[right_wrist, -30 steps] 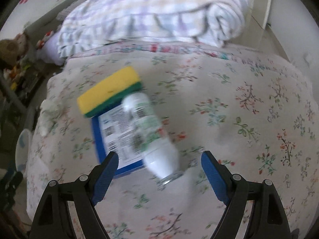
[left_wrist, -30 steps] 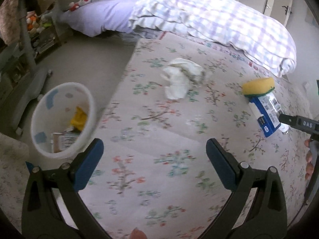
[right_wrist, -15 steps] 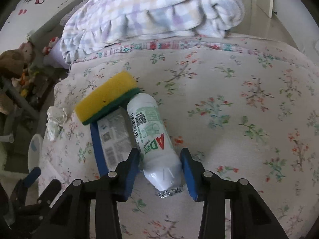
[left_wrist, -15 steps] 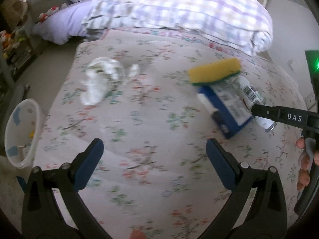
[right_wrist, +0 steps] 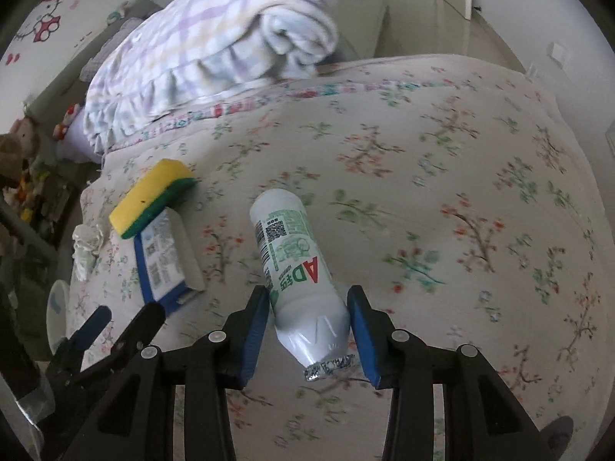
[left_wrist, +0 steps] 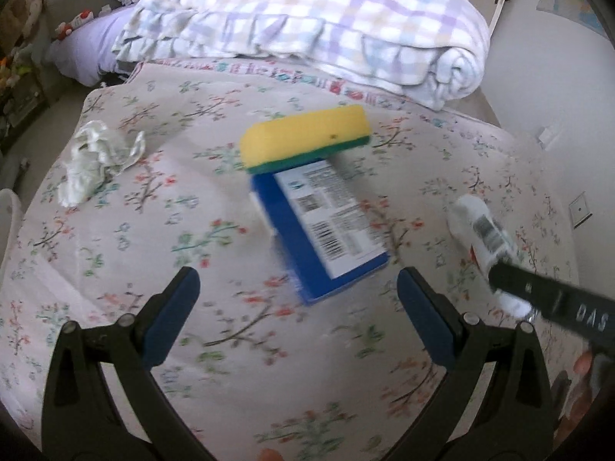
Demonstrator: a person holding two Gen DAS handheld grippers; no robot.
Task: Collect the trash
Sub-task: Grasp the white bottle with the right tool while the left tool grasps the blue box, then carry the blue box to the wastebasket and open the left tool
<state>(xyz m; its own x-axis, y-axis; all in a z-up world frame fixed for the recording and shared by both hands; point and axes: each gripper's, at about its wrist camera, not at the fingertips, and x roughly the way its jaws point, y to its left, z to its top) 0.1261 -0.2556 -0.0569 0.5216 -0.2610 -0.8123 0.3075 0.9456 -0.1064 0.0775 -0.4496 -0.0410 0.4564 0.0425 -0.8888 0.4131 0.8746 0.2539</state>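
Observation:
My right gripper [right_wrist: 309,317] is shut on a white plastic bottle [right_wrist: 296,265] with a green label, holding it by its lower body above the floral bedspread; the bottle also shows in the left wrist view [left_wrist: 482,230]. My left gripper [left_wrist: 298,303] is open and empty, just short of a blue box [left_wrist: 326,226] lying on the bed. A yellow and green sponge [left_wrist: 307,142] lies against the box's far end. A crumpled white tissue [left_wrist: 98,161] lies at the left of the bed.
A rolled plaid blanket [left_wrist: 307,27] lies across the far side of the bed. A white trash bin [right_wrist: 57,315] stands on the floor beside the bed's left edge. Toys and shelves stand at the far left.
My right gripper closed on the bottle and lifted it away from the box. My left gripper swung from the bin side toward the blue box and sponge.

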